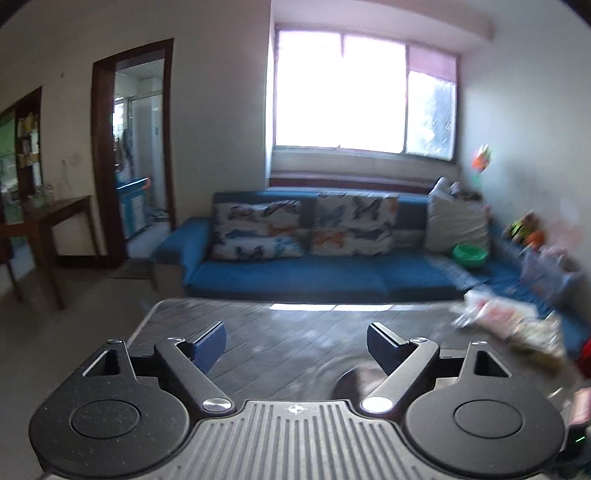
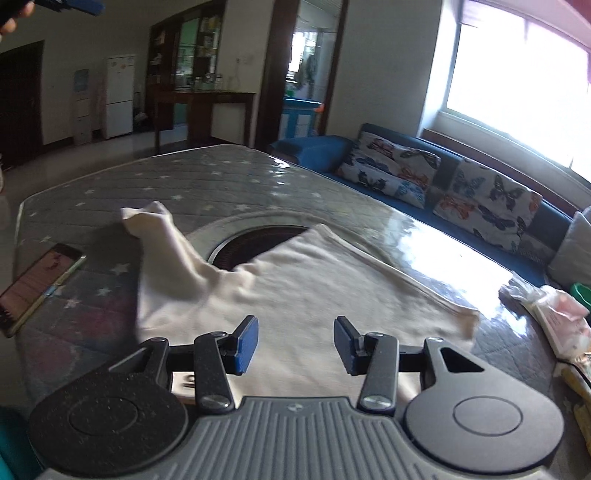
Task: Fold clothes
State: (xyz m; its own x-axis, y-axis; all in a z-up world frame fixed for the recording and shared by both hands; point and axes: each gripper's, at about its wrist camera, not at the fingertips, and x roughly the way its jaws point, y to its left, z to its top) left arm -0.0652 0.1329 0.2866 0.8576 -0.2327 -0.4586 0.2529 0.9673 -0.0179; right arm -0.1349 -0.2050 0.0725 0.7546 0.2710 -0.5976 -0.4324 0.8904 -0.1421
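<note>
A cream garment [image 2: 295, 280] lies partly folded on the grey star-patterned table [image 2: 207, 173], one sleeve [image 2: 162, 229] stretched toward the far left. My right gripper [image 2: 295, 343] is open and empty, just above the garment's near edge. My left gripper [image 1: 295, 345] is open and empty, held above the table [image 1: 280, 332] and facing the sofa; the garment does not show in its view. The left gripper's tip also shows at the top left of the right wrist view [image 2: 74, 5].
A phone [image 2: 37, 280] lies at the table's left edge. A round dark inset [image 2: 255, 240] sits mid-table, partly under the garment. Plastic packets [image 2: 550, 314] lie at the right edge. A blue sofa [image 1: 332, 273] with cushions stands beyond the table.
</note>
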